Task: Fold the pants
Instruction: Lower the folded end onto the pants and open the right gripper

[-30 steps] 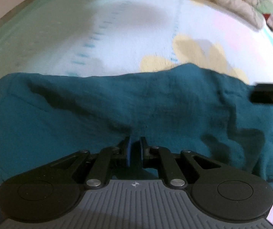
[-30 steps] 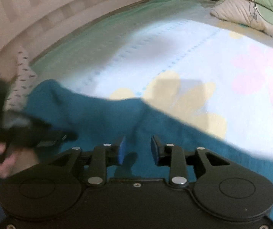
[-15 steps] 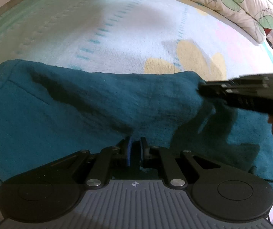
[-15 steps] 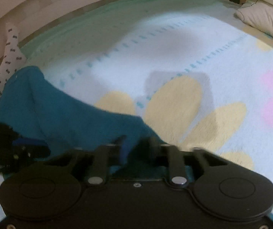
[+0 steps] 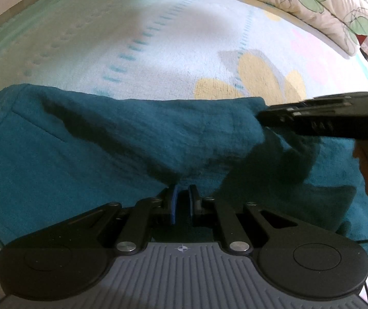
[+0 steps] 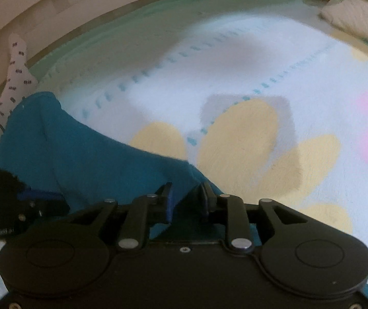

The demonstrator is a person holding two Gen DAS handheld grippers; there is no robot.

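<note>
The teal pants [image 5: 101,144] lie across a flowered bed blanket [image 5: 173,36], partly folded over. My left gripper [image 5: 182,193] is shut on the near edge of the pants, with cloth pinched between its pads. My right gripper [image 6: 186,190] is shut on the far end of the pants [image 6: 86,159] and holds it over the lower layer. The right gripper also shows in the left wrist view [image 5: 320,118] as a dark bar at the right. The left gripper shows at the left edge of the right wrist view [image 6: 9,206].
A leaf-print pillow [image 5: 312,2] lies at the far right of the bed. A white dotted cloth [image 6: 11,77] hangs by the wooden bed frame [image 6: 55,10] at the left. The blanket carries yellow [image 6: 240,139] and pink flower prints.
My right gripper has carried the far end of the pants leftward over the rest, and the fold has shortened the pants. My left gripper has kept its hold in place.
</note>
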